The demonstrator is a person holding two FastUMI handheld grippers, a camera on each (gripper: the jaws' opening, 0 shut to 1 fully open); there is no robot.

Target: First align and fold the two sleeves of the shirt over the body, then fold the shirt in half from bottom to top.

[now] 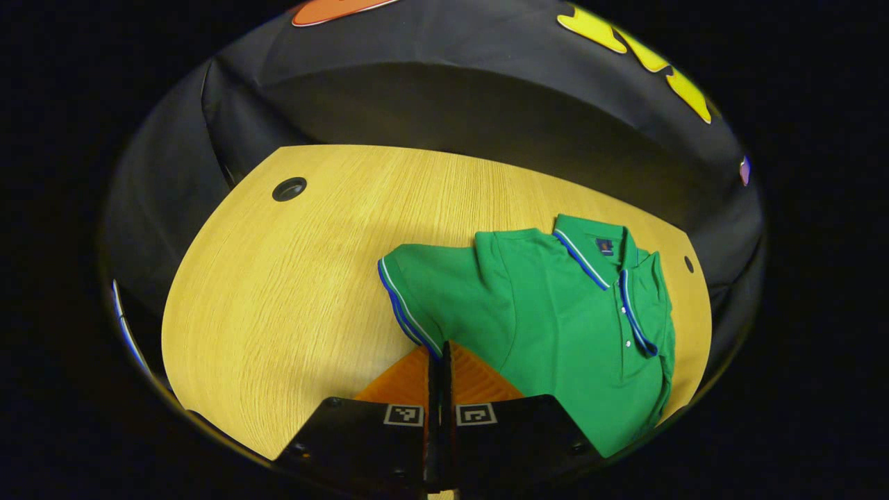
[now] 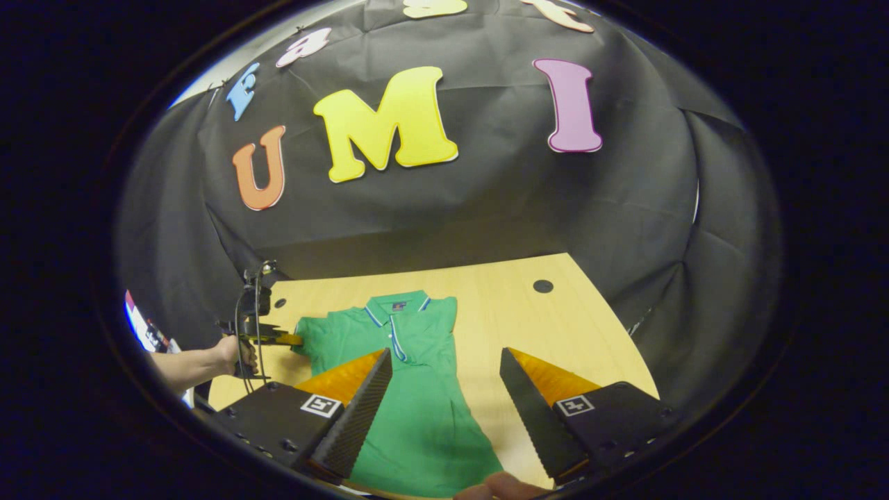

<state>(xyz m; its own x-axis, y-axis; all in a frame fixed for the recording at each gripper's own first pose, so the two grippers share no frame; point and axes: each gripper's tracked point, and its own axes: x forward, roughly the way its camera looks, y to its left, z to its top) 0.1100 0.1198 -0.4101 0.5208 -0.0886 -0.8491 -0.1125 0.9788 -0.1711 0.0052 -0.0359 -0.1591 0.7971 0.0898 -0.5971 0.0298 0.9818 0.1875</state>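
A green polo shirt [image 1: 555,319] with blue and white trim lies collar-up on the wooden table [image 1: 278,312]. Its left sleeve [image 1: 430,292] spreads out to the side, and my left gripper [image 1: 441,353] is shut on the trimmed cuff of that sleeve. In the right gripper view the shirt [image 2: 417,410] lies below and ahead, its right side folded in to a straight edge. My right gripper [image 2: 444,354] hangs open above the shirt's lower right part, holding nothing. Farther off, the left gripper [image 2: 281,339] pinches the sleeve, held by a hand [image 2: 229,354].
The table [image 2: 590,333] has a round cable hole at the far left [image 1: 289,188] and another near the shirt's collar side [image 1: 688,264]. Black cloth walls stand close behind the table. Bare wood lies left of the sleeve and right of the shirt.
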